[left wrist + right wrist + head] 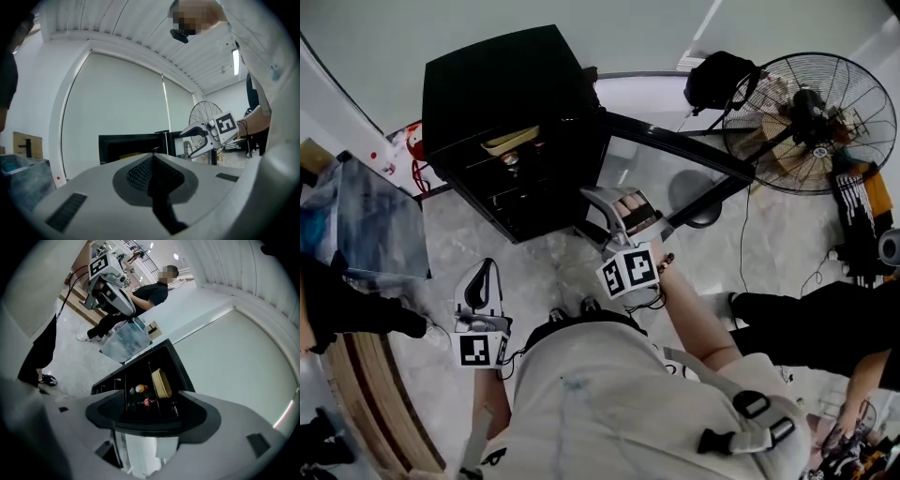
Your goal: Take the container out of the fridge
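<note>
The right gripper (592, 212), spread wide and empty, faces the open fridge (502, 94); the left gripper (485, 270) hangs near, closed on nothing. A skewed reach could topple the bottles (139, 389) beside the container (162, 383).

No words, brand names or numbers can be read in any of the views. The only signs to be made out are black-and-white square patterns. They are carried by the left gripper's marker cube (481, 350) at the lower left of the head view and by the right gripper's marker cube (629, 271) near its centre. A dark print on a cardboard box (26, 145), at the left edge of the left gripper view, is too small to be read.
</note>
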Demonstrator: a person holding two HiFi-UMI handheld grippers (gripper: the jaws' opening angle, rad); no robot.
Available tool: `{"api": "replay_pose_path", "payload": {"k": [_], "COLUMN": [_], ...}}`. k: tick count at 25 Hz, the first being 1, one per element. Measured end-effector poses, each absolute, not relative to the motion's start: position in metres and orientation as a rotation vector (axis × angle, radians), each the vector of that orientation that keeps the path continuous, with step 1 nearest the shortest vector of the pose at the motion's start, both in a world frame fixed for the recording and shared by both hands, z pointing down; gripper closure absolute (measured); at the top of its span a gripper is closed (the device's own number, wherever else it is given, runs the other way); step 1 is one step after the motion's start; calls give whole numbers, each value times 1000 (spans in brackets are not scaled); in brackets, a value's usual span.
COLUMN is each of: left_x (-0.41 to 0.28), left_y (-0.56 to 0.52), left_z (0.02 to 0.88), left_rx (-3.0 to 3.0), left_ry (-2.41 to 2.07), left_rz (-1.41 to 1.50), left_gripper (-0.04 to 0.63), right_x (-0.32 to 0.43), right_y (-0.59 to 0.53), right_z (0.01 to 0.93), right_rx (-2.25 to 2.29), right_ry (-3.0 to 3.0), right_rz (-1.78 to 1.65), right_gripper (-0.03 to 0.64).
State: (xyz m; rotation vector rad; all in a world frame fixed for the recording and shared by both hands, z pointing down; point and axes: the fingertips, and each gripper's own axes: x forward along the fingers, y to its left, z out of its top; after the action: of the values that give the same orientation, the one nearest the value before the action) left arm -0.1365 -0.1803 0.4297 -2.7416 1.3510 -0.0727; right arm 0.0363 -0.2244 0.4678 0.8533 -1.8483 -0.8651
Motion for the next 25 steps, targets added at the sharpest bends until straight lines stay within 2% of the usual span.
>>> {"api": "replay_pose_path", "payload": {"k": [9,25], "left_x": [-168,-241], "left_y": [-169,-144], "left_z": [435,449], "left_rx": [-2702,-2545], "left_ry": [1472,1798], "left_rz": [-123,-198], "left_gripper": [589,589], "right_x": [10,-35], "right_y": [-296,-432], "right_z": [493,547], "right_rx": [710,668], "right_ry": [-1829,-1843], "right_rz": [-921,-710], "right_gripper": [276,276]}}
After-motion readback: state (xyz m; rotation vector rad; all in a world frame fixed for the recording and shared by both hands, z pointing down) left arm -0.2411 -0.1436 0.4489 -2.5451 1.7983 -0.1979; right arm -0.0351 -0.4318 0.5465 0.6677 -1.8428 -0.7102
